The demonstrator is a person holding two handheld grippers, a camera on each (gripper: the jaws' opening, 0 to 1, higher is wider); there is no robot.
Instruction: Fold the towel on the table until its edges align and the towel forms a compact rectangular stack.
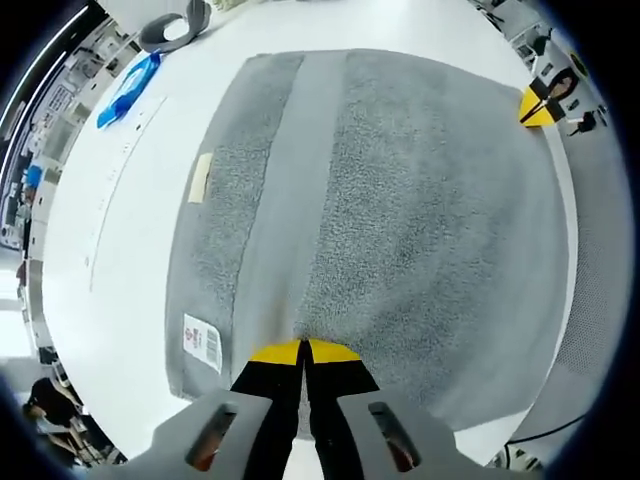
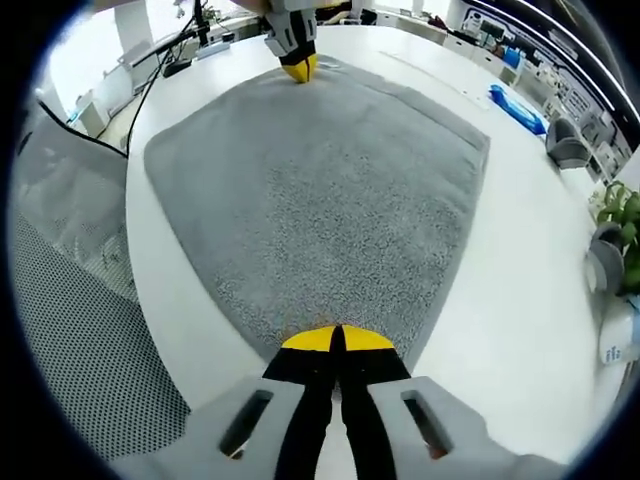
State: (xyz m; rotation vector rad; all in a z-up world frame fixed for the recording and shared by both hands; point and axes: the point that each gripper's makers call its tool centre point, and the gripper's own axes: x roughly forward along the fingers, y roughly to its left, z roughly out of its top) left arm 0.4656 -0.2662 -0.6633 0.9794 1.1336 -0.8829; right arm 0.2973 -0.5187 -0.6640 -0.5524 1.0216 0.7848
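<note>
Item one, towel (image 1: 400,200): grey terry cloth, lying spread flat on the white table (image 1: 120,230), taking up most of its near surface. A smoother woven band is running across it close to one end, and that end is showing two sewn tags, a pale plain one and a white one with red and black print. I am not managing to read the print; it is too small, though it looks like a barcode label.

Item two, left gripper (image 1: 303,345): I am holding its yellow-tipped jaws pressed together right at the towel's near edge, seemingly pinching the hem where it puckers.

Item three, right gripper (image 2: 335,335): jaws likewise pressed together at the opposite near edge of the towel, apparently nipping the cloth. The left gripper is also showing at the far side of the right gripper view, tip down on the cloth.

Handling judgement: the towel is looking soft, limp and fairly thick, so it will likely sag between two holds and drag on the table rather than slide. I am judging the edges near the corners the best places to grip, lifting both together so the edges meet squarely.

Sundry: blue packet (image 1: 128,88), grey tape roll (image 1: 175,28), cables, a potted plant (image 2: 620,215).
</note>
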